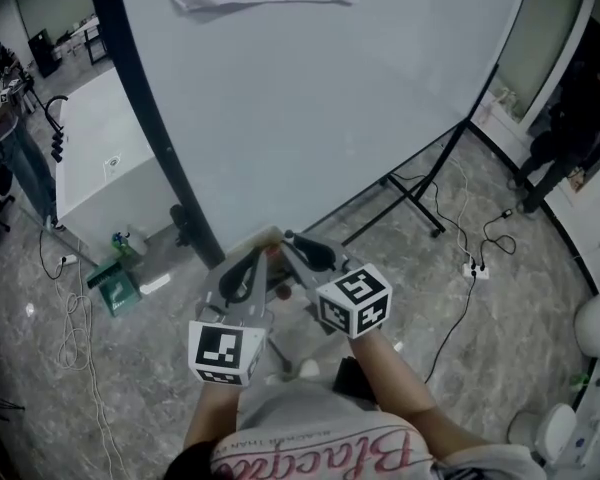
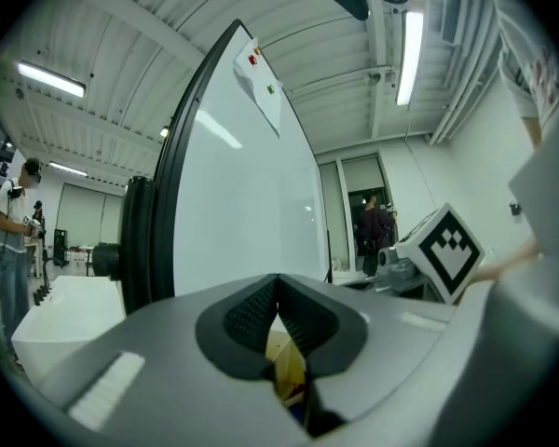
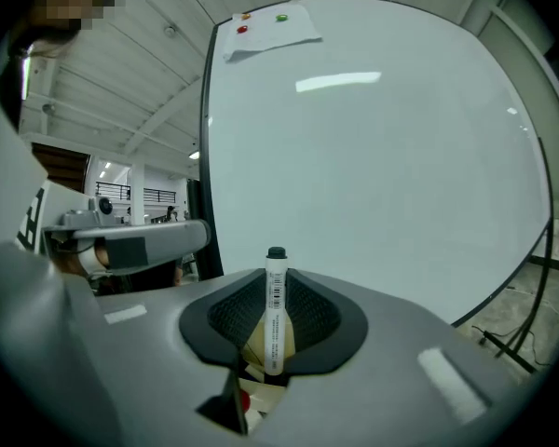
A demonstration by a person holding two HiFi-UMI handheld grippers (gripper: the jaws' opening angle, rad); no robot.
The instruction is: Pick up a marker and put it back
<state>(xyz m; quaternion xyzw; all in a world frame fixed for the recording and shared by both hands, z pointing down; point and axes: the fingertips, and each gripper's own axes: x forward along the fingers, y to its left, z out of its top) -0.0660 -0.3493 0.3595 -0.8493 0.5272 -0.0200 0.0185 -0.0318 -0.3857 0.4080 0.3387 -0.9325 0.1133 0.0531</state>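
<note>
- Working at the lower edge of a large white whiteboard (image 3: 382,156), with both tools pointed roughly level at it, close together at 6 o'clock in the head view.
- Holding a white cylindrical marker with a dark cap and a barcode label (image 3: 276,315) in the right gripper (image 3: 276,277), barrel upright and cap at 12 o'clock, clear above the tips.
- Judged as kept upright so that the barrel can slide straight out of, or back into, whatever stores it below.
- Right fingers (image 3: 231,317) set narrow, ribbed dark pads lying against the barrel from 9 and 3 o'clock; reads as a pinch on the marker, with no gap to be seen at either side.
- Left gripper (image 2: 278,282) parked just at 9 o'clock of the right one, probably only to stay out of the way.
- Left fingers (image 2: 250,317) brought together at the tips, nothing caught between them.
- Showing through the slot beneath the left pads, a yellowish box-like thing (image 2: 289,366), too hidden to name; perhaps the marker's holder.
- Pinned at 12 o'clock on the board, a white paper sheet (image 3: 270,28) under a red and a green magnet, no part of the job.
</note>
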